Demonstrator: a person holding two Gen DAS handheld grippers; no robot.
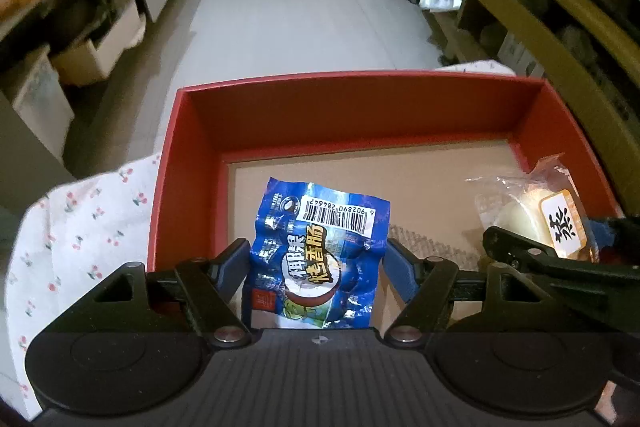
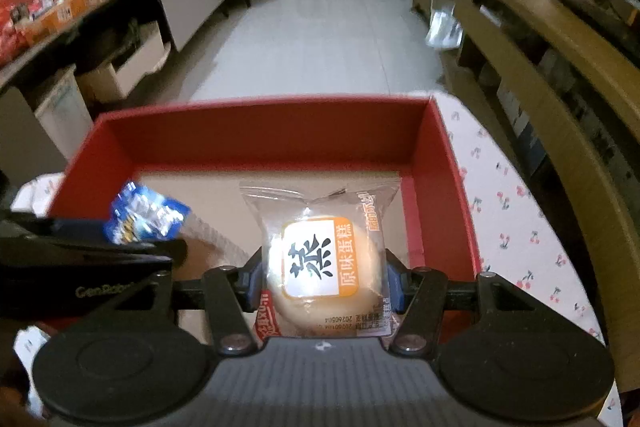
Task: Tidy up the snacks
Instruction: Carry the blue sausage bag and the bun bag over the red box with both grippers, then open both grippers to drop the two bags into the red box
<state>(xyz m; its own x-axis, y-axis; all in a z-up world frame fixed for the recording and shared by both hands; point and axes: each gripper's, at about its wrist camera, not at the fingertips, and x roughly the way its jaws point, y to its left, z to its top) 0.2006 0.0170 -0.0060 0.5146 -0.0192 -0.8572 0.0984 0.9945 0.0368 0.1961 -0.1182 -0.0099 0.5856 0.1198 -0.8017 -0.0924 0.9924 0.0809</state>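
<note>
The left gripper [image 1: 316, 263] pinches a blue snack packet [image 1: 320, 247] above the red box's [image 1: 360, 107] near left part. Beside it, the right gripper [image 2: 324, 279] pinches a clear-wrapped cake [image 2: 324, 259] near the right wall. The box floor beyond is open cardboard; the cherry-print cloth [image 2: 520, 227] surrounds it, blurred shelves [image 2: 560, 27] behind.

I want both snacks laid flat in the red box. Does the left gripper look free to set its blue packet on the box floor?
Probably yes. The left gripper holds the blue packet over bare cardboard floor in the red box; the right gripper's cake hangs off to the right, apart.
</note>
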